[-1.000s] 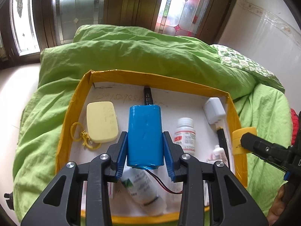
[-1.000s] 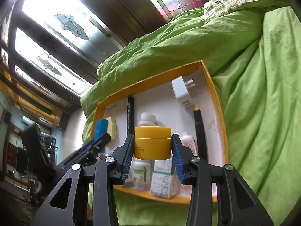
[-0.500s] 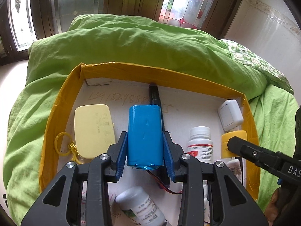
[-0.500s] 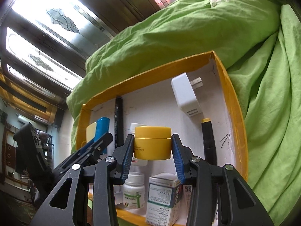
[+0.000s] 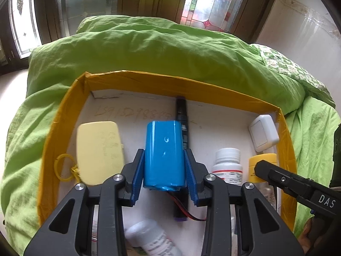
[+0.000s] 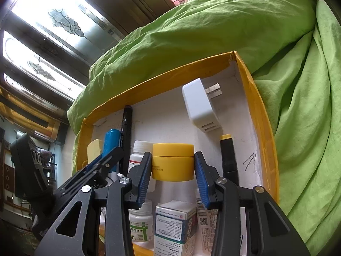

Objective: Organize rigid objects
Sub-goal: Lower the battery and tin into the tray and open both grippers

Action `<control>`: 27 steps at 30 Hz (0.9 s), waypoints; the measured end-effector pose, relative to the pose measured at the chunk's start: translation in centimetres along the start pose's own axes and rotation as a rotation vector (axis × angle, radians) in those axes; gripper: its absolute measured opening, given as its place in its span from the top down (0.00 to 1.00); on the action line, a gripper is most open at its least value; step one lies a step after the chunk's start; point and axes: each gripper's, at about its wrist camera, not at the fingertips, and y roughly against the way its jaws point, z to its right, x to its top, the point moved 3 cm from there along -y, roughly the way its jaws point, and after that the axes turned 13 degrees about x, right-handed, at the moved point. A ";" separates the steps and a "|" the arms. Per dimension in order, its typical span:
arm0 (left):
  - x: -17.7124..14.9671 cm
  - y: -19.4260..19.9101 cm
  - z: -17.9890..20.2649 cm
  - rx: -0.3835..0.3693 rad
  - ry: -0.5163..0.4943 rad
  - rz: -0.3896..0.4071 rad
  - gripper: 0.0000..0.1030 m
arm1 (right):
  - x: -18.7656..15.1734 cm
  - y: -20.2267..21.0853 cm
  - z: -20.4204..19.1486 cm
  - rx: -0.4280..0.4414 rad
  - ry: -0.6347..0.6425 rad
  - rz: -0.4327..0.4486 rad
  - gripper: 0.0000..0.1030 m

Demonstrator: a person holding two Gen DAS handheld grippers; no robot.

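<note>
My left gripper [image 5: 164, 168] is shut on a blue battery pack [image 5: 164, 153] with red and black wires, held over the middle of a yellow-rimmed box [image 5: 64, 115]. My right gripper [image 6: 172, 170] is shut on a yellow jar [image 6: 173, 162], held over the right part of the same box [image 6: 262, 115]. The jar also shows in the left wrist view [image 5: 263, 162], behind the right gripper's finger. The battery pack shows in the right wrist view [image 6: 111, 140] at the left.
Inside the box lie a pale yellow case [image 5: 100, 149], a black marker [image 5: 182, 115], a white plug adapter [image 6: 200, 106], white pill bottles [image 5: 227, 168], a medicine carton [image 6: 174, 224] and a yellow-capped marker [image 6: 228, 157]. Green bedding [image 5: 170, 49] surrounds the box; windows stand behind.
Both grippers have moved forward and lower over the box with their loads still held. The box's contents loom larger in both views.
</note>
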 end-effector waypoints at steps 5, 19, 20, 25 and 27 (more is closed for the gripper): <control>0.1 -0.1 -0.7 0.025 -0.006 0.003 0.68 | -0.2 -0.5 0.2 -0.004 -0.001 -0.009 0.65; 0.1 1.6 -0.3 0.037 -0.013 0.028 0.66 | -0.5 0.7 -1.1 0.002 0.042 0.024 0.65; 0.1 2.0 -0.3 0.038 -0.016 0.033 0.63 | -0.7 1.0 -1.3 0.002 0.049 0.028 0.63; -0.5 4.6 -0.6 0.046 -0.010 0.066 0.42 | -1.8 3.6 -2.3 -0.009 0.073 0.072 0.55; -0.9 5.6 -0.7 0.052 -0.010 0.068 0.38 | -2.4 4.7 -2.4 -0.013 0.079 0.086 0.51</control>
